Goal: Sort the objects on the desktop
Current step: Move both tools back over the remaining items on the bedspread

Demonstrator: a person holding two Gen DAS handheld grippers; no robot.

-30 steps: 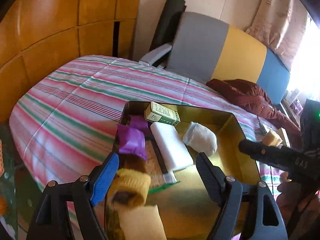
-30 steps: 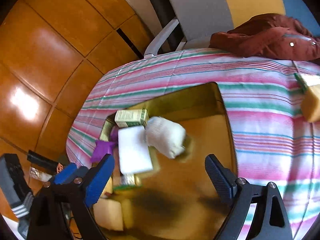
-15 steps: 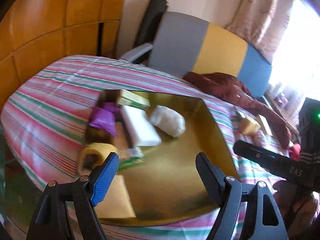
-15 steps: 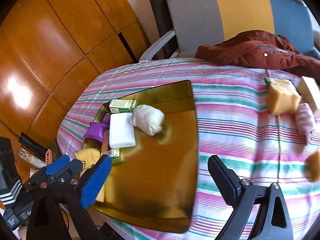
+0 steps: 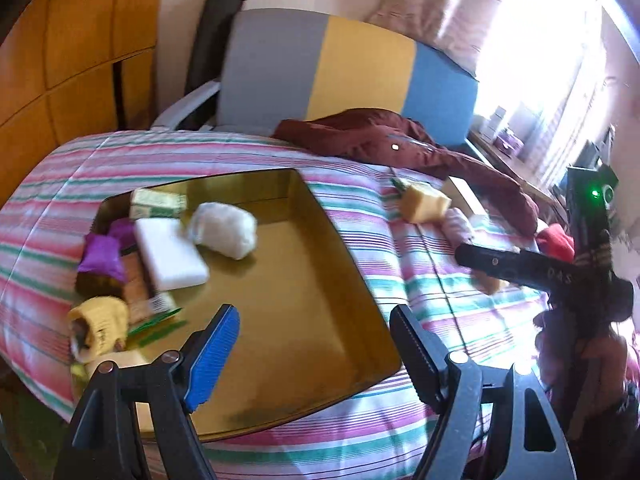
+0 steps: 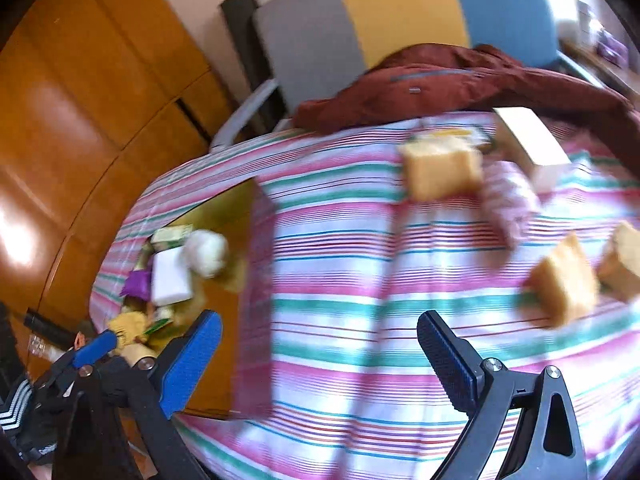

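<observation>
Both our grippers, left (image 5: 312, 344) and right (image 6: 320, 354), hang spread and empty. The tray (image 5: 320, 288) holds a white block (image 5: 170, 252), sock (image 5: 224, 230) and purple pouch (image 5: 102, 258); sponges (image 6: 442, 166) lie well apart on the striped cloth (image 6: 360, 280), a chair (image 5: 340, 68) behind

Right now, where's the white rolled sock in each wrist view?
Left wrist: white rolled sock left of centre, in the gold tray, beside the white block.
Right wrist: sock at mid-left, same tray.
Shared landmark: maroon jacket at the table's far edge.
</observation>
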